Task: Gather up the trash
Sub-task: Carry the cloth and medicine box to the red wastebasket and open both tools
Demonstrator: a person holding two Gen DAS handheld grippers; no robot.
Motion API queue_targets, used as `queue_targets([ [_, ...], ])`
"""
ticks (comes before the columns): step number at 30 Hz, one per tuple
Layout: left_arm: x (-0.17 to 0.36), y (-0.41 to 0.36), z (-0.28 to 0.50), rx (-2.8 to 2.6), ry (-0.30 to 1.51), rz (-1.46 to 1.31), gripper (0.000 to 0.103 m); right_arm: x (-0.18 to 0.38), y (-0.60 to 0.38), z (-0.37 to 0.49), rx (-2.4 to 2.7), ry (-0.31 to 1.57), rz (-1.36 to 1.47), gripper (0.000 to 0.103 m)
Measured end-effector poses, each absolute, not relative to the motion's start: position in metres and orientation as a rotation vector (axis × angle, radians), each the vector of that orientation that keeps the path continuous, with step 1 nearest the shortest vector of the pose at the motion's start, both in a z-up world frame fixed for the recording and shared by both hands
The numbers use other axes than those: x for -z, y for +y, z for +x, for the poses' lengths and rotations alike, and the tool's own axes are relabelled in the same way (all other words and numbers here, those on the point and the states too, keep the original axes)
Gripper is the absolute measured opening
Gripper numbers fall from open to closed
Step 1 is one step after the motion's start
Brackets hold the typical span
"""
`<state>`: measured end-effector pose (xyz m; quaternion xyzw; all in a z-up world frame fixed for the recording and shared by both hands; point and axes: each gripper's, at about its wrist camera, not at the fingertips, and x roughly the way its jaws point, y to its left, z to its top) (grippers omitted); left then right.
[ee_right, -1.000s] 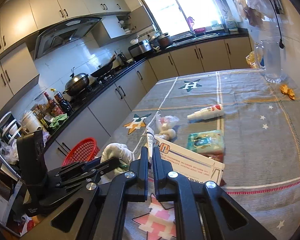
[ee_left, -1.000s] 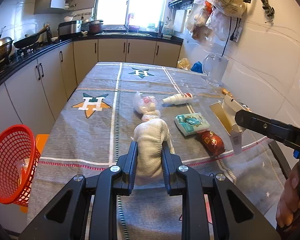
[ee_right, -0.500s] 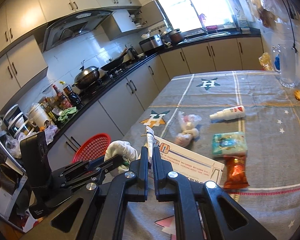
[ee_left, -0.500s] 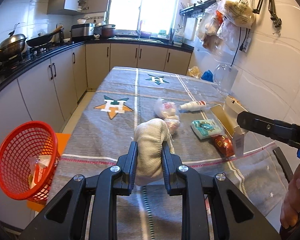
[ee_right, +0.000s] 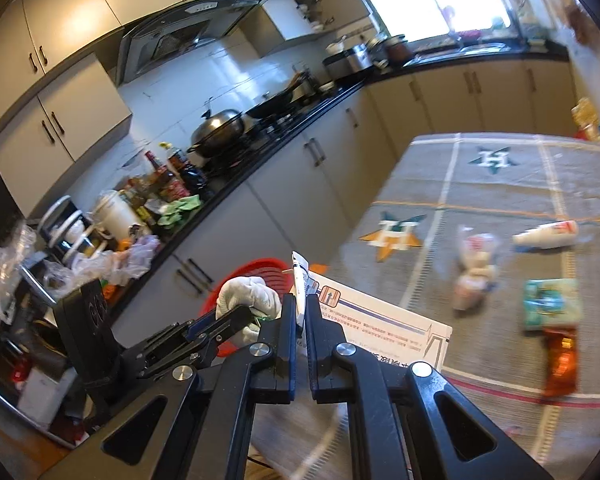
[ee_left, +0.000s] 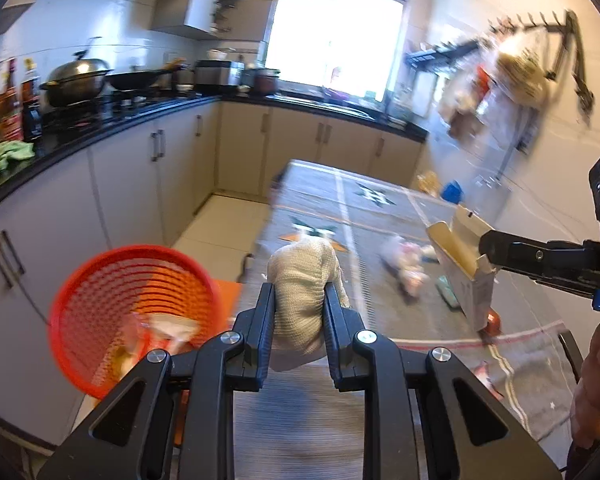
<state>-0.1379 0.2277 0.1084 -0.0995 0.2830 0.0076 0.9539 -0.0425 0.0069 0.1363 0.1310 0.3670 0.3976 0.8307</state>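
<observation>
My left gripper (ee_left: 299, 294) is shut on a cream knitted cloth bundle (ee_left: 300, 280), held above the table's near left corner. The red mesh basket (ee_left: 128, 308) stands on the floor to its lower left, with some wrappers inside. In the right wrist view my right gripper (ee_right: 299, 300) is shut on the flap of an open white cardboard box (ee_right: 384, 330). That box (ee_left: 462, 268) shows at the right of the left wrist view, hanging from the right gripper's fingers. The cloth bundle (ee_right: 248, 294) and the basket's rim (ee_right: 260, 266) lie just left of the right gripper.
On the grey patterned tablecloth (ee_right: 480, 184) lie a knotted plastic bag (ee_right: 474, 268), a white bottle (ee_right: 548, 234), a green packet (ee_right: 550, 304) and an orange-red wrapper (ee_right: 562, 364). Cabinets and a cluttered black counter (ee_left: 80, 136) run along the left. A hand (ee_left: 596, 392) is at the right edge.
Both grippers have swung left with their loads still held. The red basket has come closer and nearer the middle of the left wrist view; the table items have shifted right.
</observation>
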Motion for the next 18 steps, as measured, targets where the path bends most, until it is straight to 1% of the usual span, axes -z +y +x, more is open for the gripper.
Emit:
queue_targets([
  [6,-0.108,0.283,-0.151,-0.124,0.557,-0.25,0.022,-0.144,0.061,-0.027,-0.941,0.817,0.32,0.006],
  [10,-0.095,0.318,-0.158,-0.186,0.573,-0.282,0.022,-0.146,0.101,-0.019,-1.024,0.83,0.342,0.006],
  [18,-0.061,0.345,-0.149,-0.247,0.636,-0.319,0.022,-0.121,0.179,-0.004,-1.182,0.934,0.391,0.006],
])
